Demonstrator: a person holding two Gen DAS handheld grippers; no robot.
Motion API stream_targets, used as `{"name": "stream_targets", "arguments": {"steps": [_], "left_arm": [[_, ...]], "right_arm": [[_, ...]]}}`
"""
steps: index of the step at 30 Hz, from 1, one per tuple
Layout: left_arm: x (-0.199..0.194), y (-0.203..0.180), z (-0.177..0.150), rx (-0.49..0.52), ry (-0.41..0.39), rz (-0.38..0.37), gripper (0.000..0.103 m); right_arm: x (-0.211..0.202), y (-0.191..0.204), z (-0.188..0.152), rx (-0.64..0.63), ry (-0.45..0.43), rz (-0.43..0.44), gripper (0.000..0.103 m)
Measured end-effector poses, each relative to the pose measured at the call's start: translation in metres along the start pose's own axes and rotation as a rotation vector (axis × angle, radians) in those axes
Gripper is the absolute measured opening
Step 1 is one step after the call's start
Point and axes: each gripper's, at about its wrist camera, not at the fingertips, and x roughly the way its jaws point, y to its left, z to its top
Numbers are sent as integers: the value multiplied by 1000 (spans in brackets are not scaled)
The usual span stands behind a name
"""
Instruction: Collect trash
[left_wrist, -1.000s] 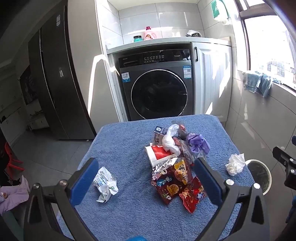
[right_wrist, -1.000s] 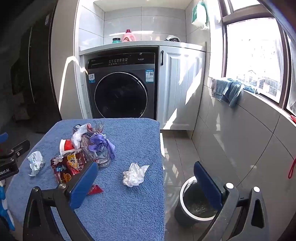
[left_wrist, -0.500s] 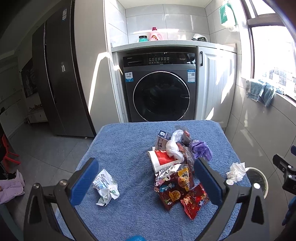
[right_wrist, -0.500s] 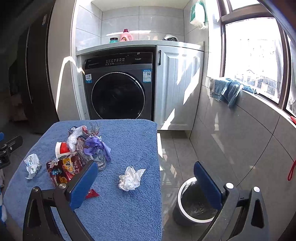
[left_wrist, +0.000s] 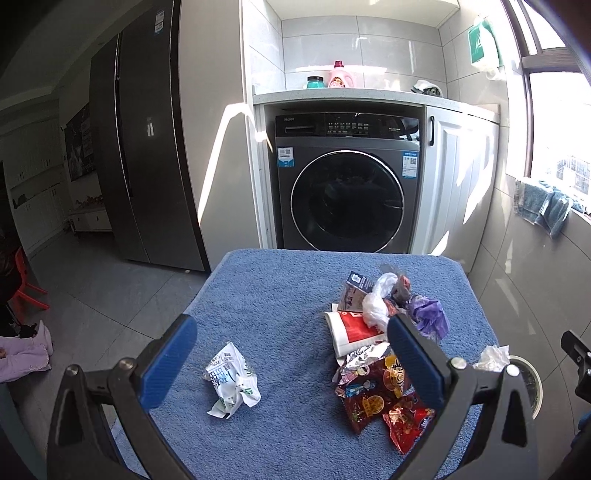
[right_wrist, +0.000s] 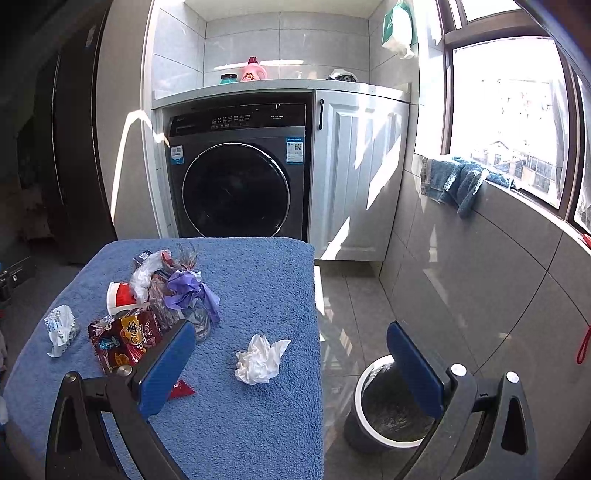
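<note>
The trash lay on a tabletop (left_wrist: 280, 295) covered in blue towelling. Its main heap was a pile of wrappers (left_wrist: 380, 384): red and brown snack packets with silver foil, a red-and-white paper cup (left_wrist: 351, 328) on its side, a clear plastic bag, a small dark carton (left_wrist: 354, 286) and a crumpled purple bag (right_wrist: 186, 291). Left of that pile, well apart, sat a crushed white-and-green packet (left_wrist: 231, 380). Right of the pile, near the tabletop's edge, lay a wadded white tissue (right_wrist: 260, 358). On the floor beyond that edge stood a round bin (right_wrist: 388, 410) with a pale rim and a dark liner.

The left gripper (left_wrist: 291, 362) hung above the near part of the tabletop, its jaws spread wide and empty. The right gripper (right_wrist: 291, 363) was likewise wide apart and empty, one finger over the pile's near edge, the other over the bin.

The left gripper's finger hid part of the snack packets and most of the bin. Print on the wrappers was too small to read.
</note>
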Motion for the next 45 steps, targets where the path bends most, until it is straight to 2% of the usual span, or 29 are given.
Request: {"name": "stream_targets", "arguments": {"steps": [2, 6, 14, 16, 21, 26, 28, 30, 34, 35, 37, 39, 41, 43, 45], "left_arm": [[3, 7, 0, -12, 13, 3, 103], [15, 20, -5, -13, 97, -20, 103], [24, 52, -19, -41, 163, -21, 103], [23, 58, -24, -22, 162, 17, 103], [42, 80, -41, -33, 246, 32, 103], [75, 92, -53, -94, 327, -20, 102], [92, 95, -54, -110, 351, -35, 93], [108, 95, -55, -132, 384, -63, 87], [137, 95, -59, -150, 414, -63, 82], [144, 95, -60, -150, 420, -59, 80], [156, 95, -63, -153, 438, -56, 65], [166, 97, -67, -172, 461, -62, 59], [170, 97, -71, -182, 475, -61, 52], [170, 96, -73, -171, 471, -56, 40], [167, 95, -74, -168, 465, -64, 34]], "right_arm": [[1, 1, 0, -10, -8, 17, 103], [4, 4, 0, -33, -14, 72, 103], [13, 13, -4, -46, -4, 215, 103], [16, 18, -4, -61, 6, 235, 103], [32, 30, -10, -81, 60, 316, 103], [52, 37, -23, -75, 137, 376, 103], [62, 34, -27, -48, 165, 376, 101], [75, 27, -29, -28, 192, 359, 92], [102, 13, -33, 10, 244, 312, 84], [108, 9, -34, 17, 254, 301, 78], [121, 4, -36, 26, 277, 276, 70], [134, -2, -39, 46, 301, 265, 61], [144, -6, -41, 56, 322, 253, 57], [152, -7, -45, 59, 342, 249, 50], [154, -7, -49, 68, 353, 264, 37]]}}
